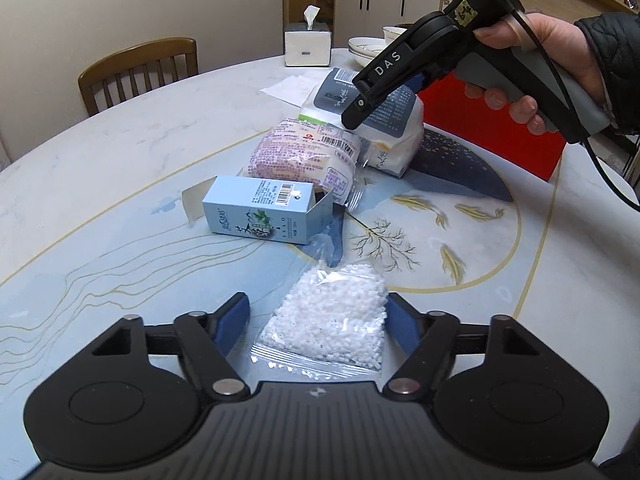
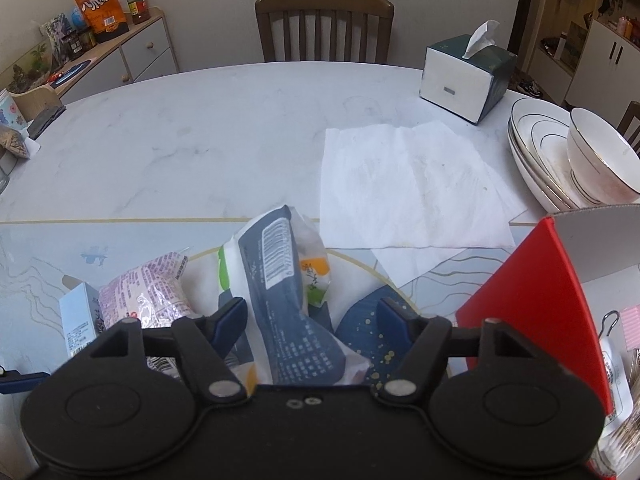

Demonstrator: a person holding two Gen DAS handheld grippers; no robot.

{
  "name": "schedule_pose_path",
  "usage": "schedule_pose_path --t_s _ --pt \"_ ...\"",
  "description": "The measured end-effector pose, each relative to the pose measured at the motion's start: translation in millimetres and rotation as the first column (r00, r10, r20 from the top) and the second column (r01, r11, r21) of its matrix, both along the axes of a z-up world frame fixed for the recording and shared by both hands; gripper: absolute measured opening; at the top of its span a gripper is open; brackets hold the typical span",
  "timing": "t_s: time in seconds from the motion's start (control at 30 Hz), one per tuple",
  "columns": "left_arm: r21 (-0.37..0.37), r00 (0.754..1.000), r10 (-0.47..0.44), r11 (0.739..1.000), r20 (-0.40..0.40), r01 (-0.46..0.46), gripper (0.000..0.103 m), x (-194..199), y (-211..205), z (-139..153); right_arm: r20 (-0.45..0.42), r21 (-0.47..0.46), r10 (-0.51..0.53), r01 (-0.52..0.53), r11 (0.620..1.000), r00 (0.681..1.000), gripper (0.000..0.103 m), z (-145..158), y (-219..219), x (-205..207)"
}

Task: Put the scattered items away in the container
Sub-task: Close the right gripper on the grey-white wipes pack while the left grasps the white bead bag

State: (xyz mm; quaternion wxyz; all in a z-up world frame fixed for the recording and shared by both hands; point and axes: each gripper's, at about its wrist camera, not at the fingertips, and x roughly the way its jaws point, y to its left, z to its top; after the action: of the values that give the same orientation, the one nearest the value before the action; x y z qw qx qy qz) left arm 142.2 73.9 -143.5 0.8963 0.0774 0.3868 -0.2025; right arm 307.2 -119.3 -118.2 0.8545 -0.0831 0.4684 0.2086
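Note:
My left gripper (image 1: 318,320) is open, its fingers on either side of a clear bag of white beads (image 1: 334,320) lying on the table. Beyond it lie a light blue carton (image 1: 260,210), a pink-printed packet (image 1: 304,156) and a white and grey packet (image 1: 376,120). My right gripper (image 1: 360,110) is over the white and grey packet. In the right wrist view that gripper (image 2: 312,320) is open with the white and grey packet (image 2: 280,280) between its fingers. The red container (image 2: 532,304) stands at the right, with some items inside.
A tissue box (image 2: 464,76), sheets of white paper (image 2: 404,188) and stacked plates with a bowl (image 2: 576,160) sit at the table's far side. A wooden chair (image 2: 324,28) stands behind the table. A cabinet with jars (image 2: 120,48) is at the far left.

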Motion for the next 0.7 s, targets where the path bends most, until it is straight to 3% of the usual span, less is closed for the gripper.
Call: schedule_pose_path --t_s 0.3,0.4,0.7 --pt "0.013 1.000 0.015 1.000 -0.012 -0.015 0.053 1 -6 4 -0.014 -0.027 0.041 -0.042 0.999 0.999 0.047 0 6 -6" --pt "0.007 0.999 0.030 1.000 -0.022 -0.029 0.049 1 -5 5 -0.010 -0.035 0.055 -0.055 0.998 0.998 0.032 4 6 -10" --pt "-0.003 0.998 0.056 0.998 -0.038 -0.056 0.039 1 -5 9 -0.002 -0.035 0.045 -0.046 0.998 0.999 0.021 14 1 -24"
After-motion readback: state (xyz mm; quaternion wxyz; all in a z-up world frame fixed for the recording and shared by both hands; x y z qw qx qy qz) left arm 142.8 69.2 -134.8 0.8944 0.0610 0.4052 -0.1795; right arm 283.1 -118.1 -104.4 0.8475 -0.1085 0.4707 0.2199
